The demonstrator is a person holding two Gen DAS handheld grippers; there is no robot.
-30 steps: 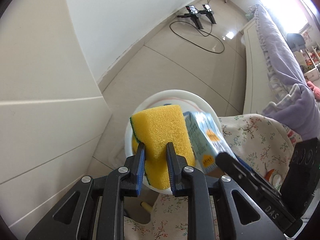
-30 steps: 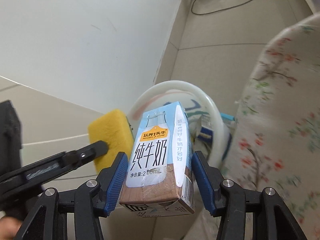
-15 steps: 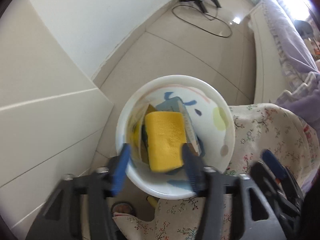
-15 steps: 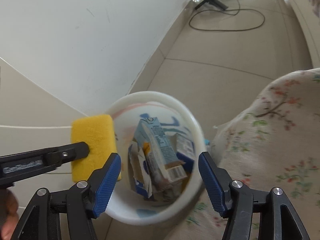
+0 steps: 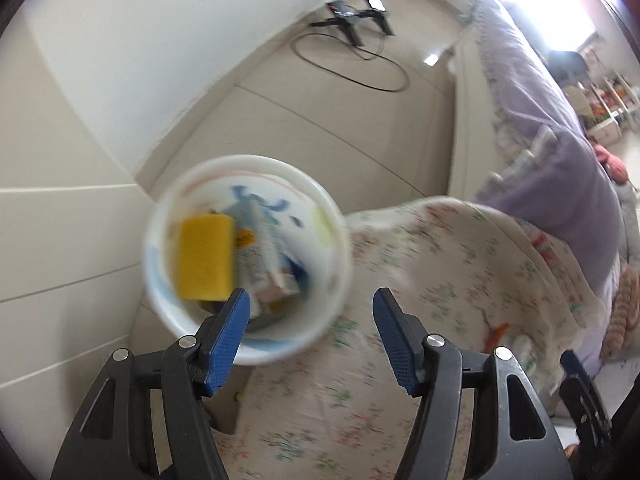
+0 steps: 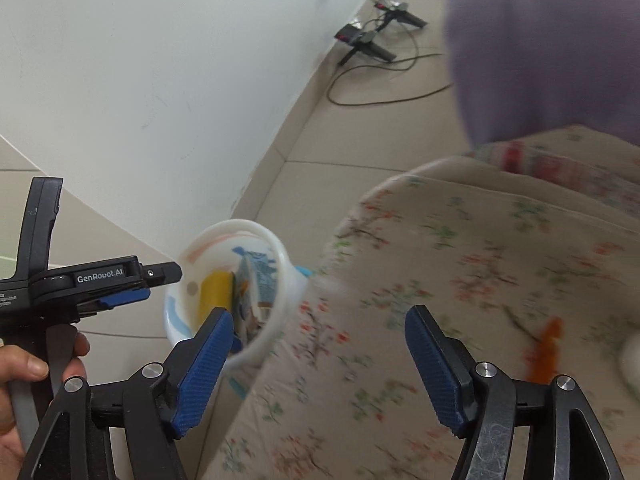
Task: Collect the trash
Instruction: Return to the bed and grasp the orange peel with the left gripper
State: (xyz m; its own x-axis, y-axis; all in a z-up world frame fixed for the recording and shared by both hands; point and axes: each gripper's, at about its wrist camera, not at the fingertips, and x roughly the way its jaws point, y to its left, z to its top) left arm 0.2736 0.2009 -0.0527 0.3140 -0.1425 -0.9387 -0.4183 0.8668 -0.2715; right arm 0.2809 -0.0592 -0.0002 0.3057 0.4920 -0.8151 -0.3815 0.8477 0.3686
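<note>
A white trash bin [image 5: 334, 236] stands on the floor beside the floral-covered table. In it lie a yellow sponge [image 5: 205, 258] and a blue milk carton [image 5: 262, 258]. The right wrist view shows the bin [image 6: 280, 258], the sponge [image 6: 215, 294] and the carton [image 6: 250, 292] too. My left gripper [image 5: 311, 330] is open and empty above the bin's near rim; it also shows at the left of the right wrist view [image 6: 132, 286]. My right gripper [image 6: 318, 364] is open and empty above the table edge, right of the bin.
A floral tablecloth [image 5: 432, 288] covers the table right of the bin. A white wall [image 5: 120, 60] runs along the left. A black cable and stands [image 5: 352, 28] lie on the tiled floor far back. A purple cloth [image 6: 540, 48] hangs at the upper right.
Both grippers opened: the sponge and the milk carton dropped into the bin. Both grippers have since pulled back and swung right, toward the table.
</note>
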